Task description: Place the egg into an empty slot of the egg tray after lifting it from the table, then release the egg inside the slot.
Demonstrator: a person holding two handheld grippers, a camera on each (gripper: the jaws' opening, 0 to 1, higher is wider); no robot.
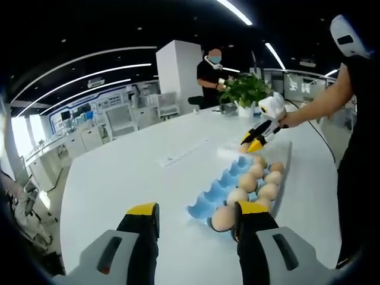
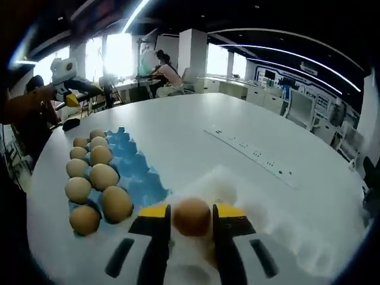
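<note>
1. Pinching the egg (image 2: 192, 217) between its jaws, the right gripper (image 2: 191, 221) holds it over a white padded patch (image 2: 279, 228) on the table (image 2: 196, 127) (likely a cushion for loose eggs).
2. Just beyond to the left, the egg tray (image 2: 133, 169) keeps its right-hand slots empty, so the carry looks short.
3. Farther off, the left gripper (image 1: 196, 217) hangs spread and idle near the tray's end.

The left gripper's yellow-tipped jaw hid part of the nearest egg (image 1: 223, 219) at the near end of the egg tray (image 1: 209, 200).
</note>
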